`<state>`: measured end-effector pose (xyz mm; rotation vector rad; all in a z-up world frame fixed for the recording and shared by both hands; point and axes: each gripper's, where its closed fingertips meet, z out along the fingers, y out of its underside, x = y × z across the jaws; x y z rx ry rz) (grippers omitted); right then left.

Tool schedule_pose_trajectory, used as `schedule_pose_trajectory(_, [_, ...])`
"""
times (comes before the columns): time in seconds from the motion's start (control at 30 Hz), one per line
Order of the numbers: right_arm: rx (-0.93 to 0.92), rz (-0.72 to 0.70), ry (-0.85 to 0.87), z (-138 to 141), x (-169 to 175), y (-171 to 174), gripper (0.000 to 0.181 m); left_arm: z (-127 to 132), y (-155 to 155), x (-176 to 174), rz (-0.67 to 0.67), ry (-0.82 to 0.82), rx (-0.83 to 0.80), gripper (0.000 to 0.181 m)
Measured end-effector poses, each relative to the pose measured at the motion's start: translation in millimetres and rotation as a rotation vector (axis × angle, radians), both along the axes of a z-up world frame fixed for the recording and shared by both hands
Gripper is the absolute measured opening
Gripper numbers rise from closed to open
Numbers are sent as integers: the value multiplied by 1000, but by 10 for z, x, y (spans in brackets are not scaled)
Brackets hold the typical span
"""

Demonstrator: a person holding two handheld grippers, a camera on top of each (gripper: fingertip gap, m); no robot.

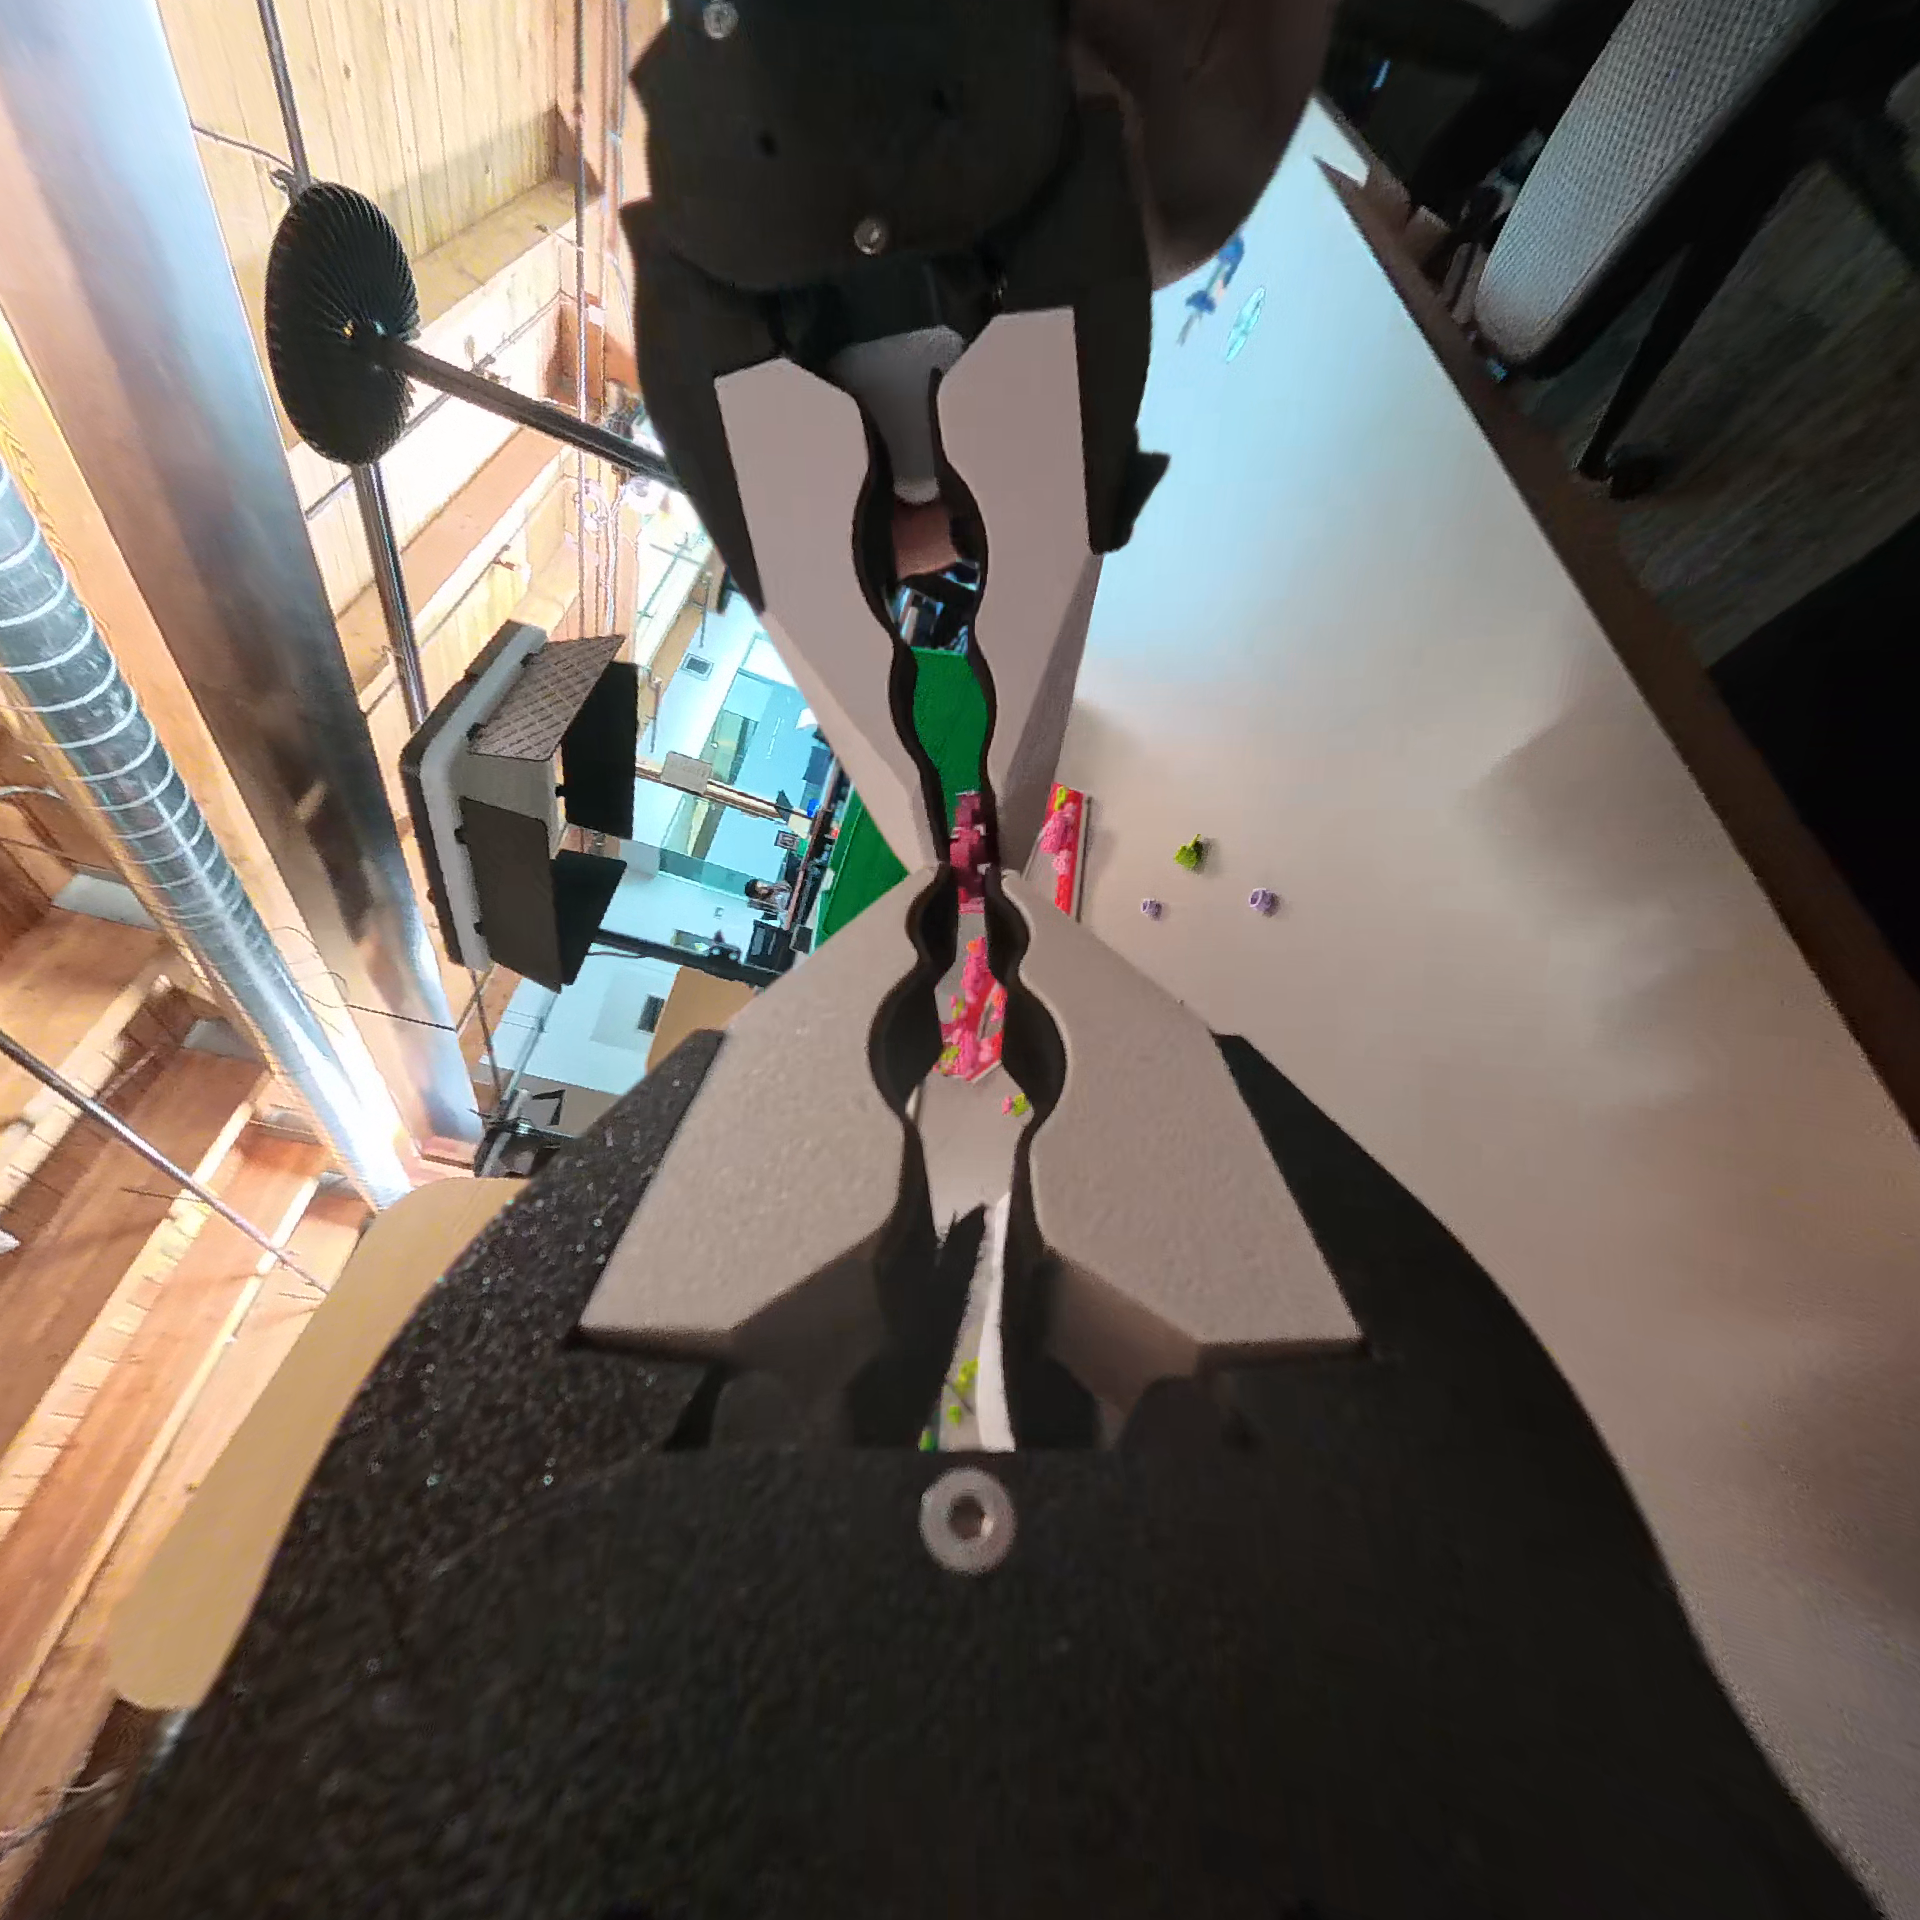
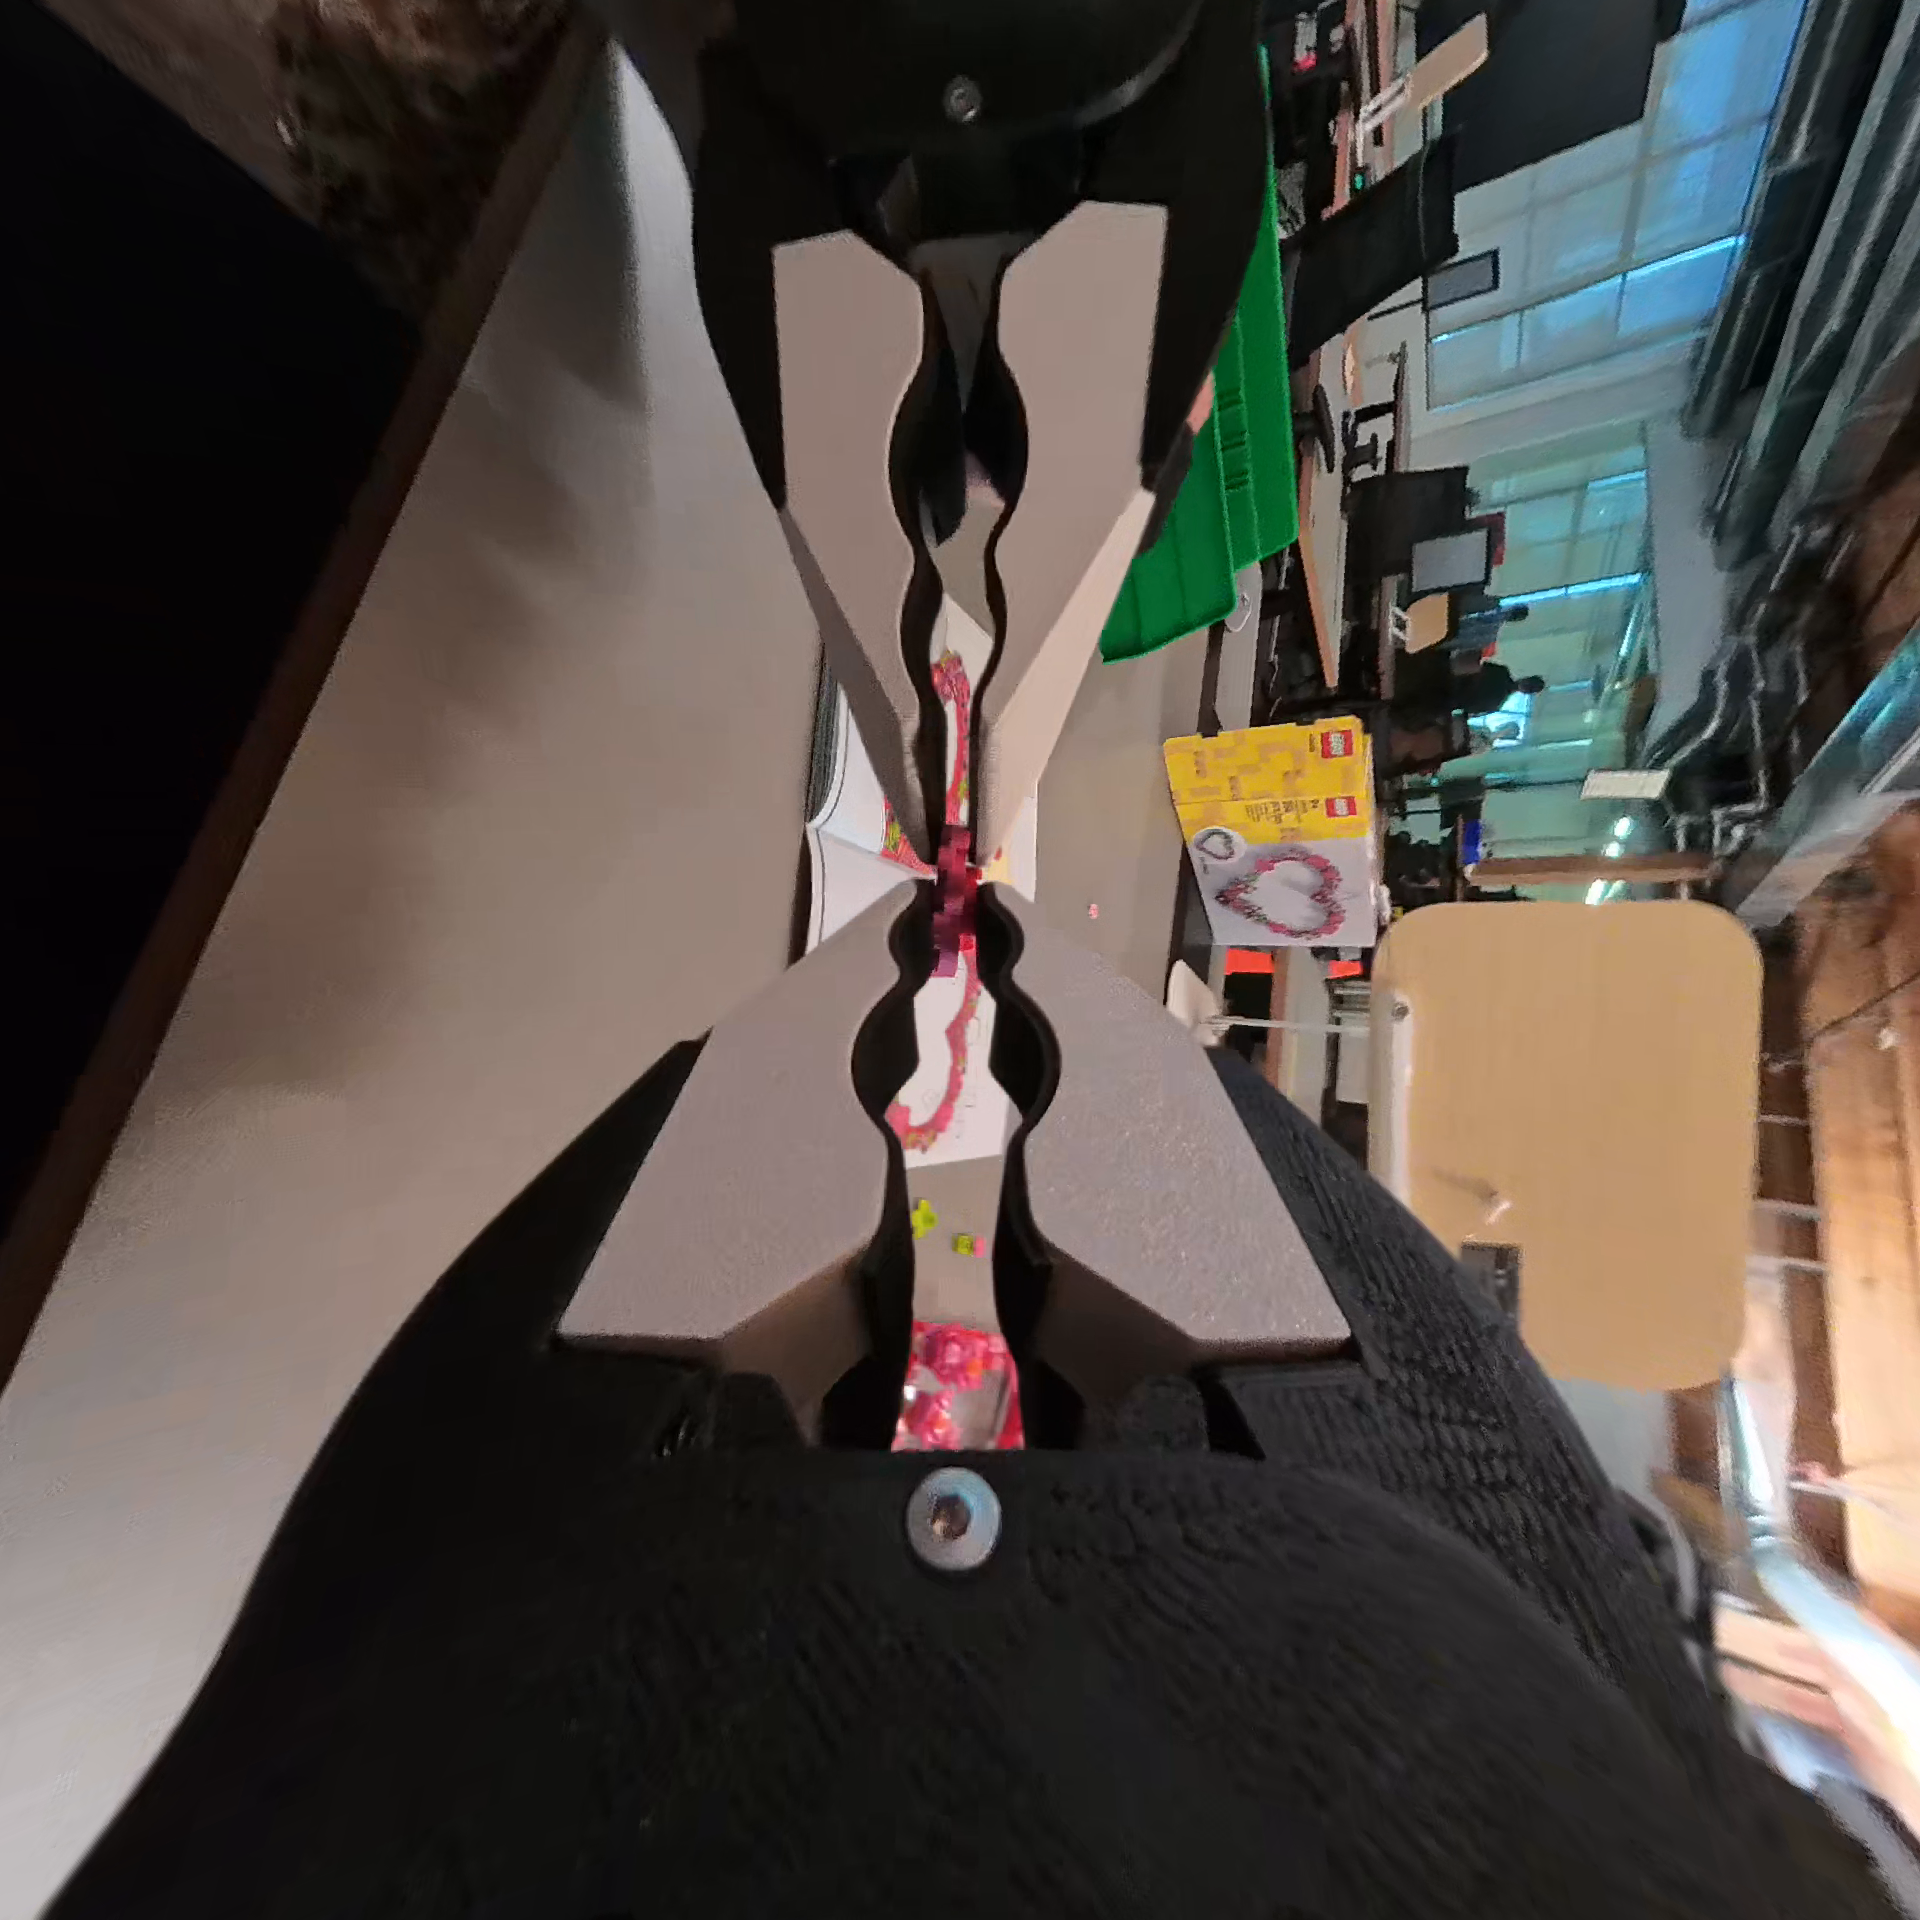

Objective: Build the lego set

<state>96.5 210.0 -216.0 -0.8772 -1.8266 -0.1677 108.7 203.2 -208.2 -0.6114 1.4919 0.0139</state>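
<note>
Both views are turned sideways. My two grippers meet tip to tip above the white table [image 1: 1351, 831]. A small magenta lego piece [image 1: 971, 847] is pinched where the tips meet; it also shows in the right wrist view [image 2: 954, 899]. My left gripper [image 1: 961, 902] comes from the bottom of its view, jaws closed on the piece's near end. My right gripper [image 2: 951, 920] is likewise closed on it. Each view shows the other gripper coming from the top: the right one [image 1: 974, 821] and the left one [image 2: 956, 826]. I cannot tell whether the piece is one part or two being joined.
On the table lie pink pieces [image 1: 977, 1013], a lime piece [image 1: 1190, 852], two purple pieces [image 1: 1262, 901], an open instruction booklet [image 2: 935, 1101], a bag of pink pieces [image 2: 956, 1392], a yellow lego box [image 2: 1278, 821] and a green sheet [image 2: 1216, 520]. A wooden chair back [image 2: 1558, 1132] stands beside the table. Less than 4 cm separates the two grippers' tips.
</note>
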Motion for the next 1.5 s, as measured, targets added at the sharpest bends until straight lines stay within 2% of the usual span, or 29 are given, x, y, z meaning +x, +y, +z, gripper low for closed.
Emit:
schedule_pose_trajectory(0.13, [-23,-13,-10,-24,8,-18,6,-20,-24,10,17,29,98,2])
schedule_pose_trajectory(0.23, [-59,-18,36,31,10,-63,14,20,-48,11,25,25,158,0])
schedule_pose_trajectory(0.37, [6,-20,22,41,45,-77,23,-4,-80,40,18,23,163,0])
schedule_pose_trajectory(0.67, [103,-4,11,49,103,-107,15,9,-93,38,2,3,143,0])
schedule_pose_trajectory(0.77, [160,17,-5,43,99,-117,7,18,-100,35,0,0,138,1])
schedule_pose_trajectory(0.9, [120,-8,-23,-9,119,-108,6,-45,-99,55,-11,5,86,1])
schedule_pose_trajectory(1.03, [57,-54,93,71,144,-64,14,-5,-11,55,-10,-63,-123,1])
schedule_pose_trajectory(1.2, [64,-44,127,146,173,-87,8,79,-7,41,-69,-139,-326,1])
schedule_pose_trajectory(1.5, [-25,-55,148,74,276,-84,2,20,-3,136,-91,-203,-473,3])
